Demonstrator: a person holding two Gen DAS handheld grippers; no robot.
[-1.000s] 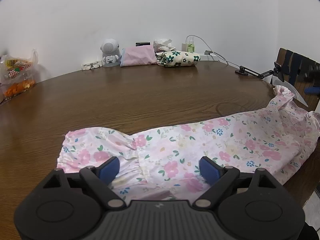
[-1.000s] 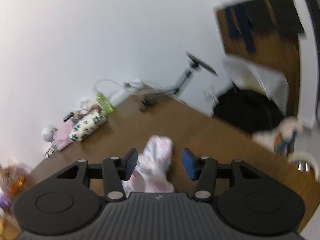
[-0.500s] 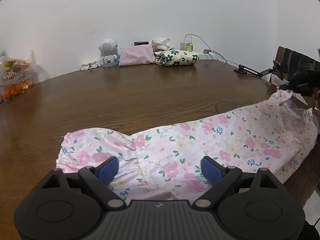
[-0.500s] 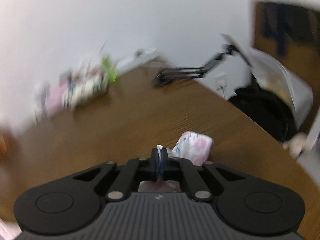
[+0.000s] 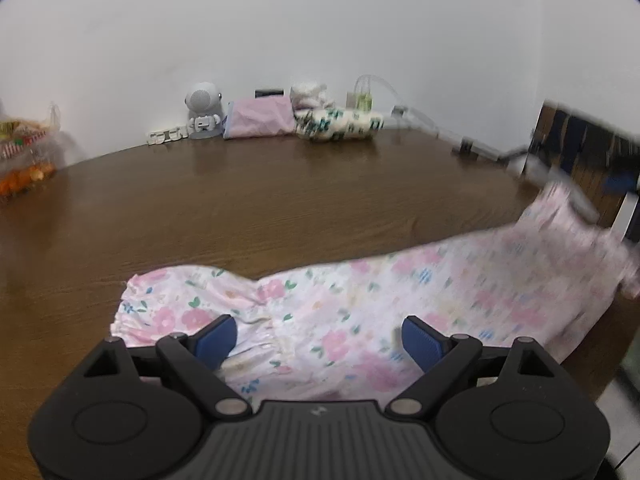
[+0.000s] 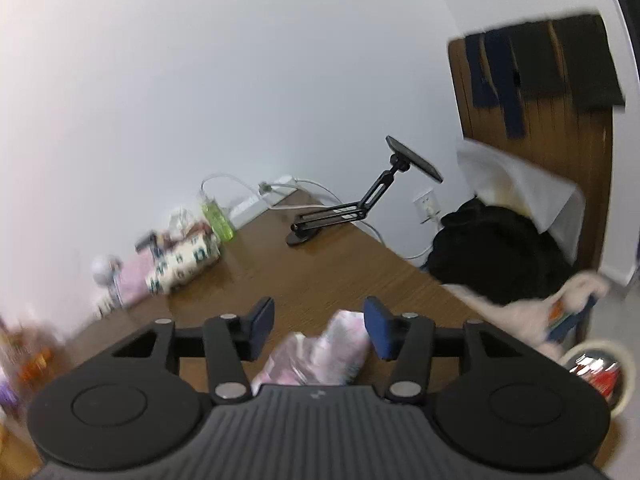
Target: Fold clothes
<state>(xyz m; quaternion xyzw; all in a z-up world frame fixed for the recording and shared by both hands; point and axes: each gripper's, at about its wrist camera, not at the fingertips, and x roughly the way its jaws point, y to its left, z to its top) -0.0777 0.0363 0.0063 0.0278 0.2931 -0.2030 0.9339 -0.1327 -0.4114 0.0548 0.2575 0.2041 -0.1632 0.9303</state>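
At table (image 5: 280,200) back: folded clothes (image 5: 340,126) | toy robot (image 5: 203,114) | lamp (image 6: 360,204)

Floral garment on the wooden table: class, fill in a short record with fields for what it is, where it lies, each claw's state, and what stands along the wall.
garment: pink floral garment, spread flat
surface: brown wooden table
left claw: open over the garment
right claw: jaws just opened, garment end between them, not pinched
back wall: robot figurine, folded pink cloth, green-flowered bundle

Garment (image 5: 360,304) across table (image 5: 280,200) front; folded clothes (image 5: 338,124) at back by wall
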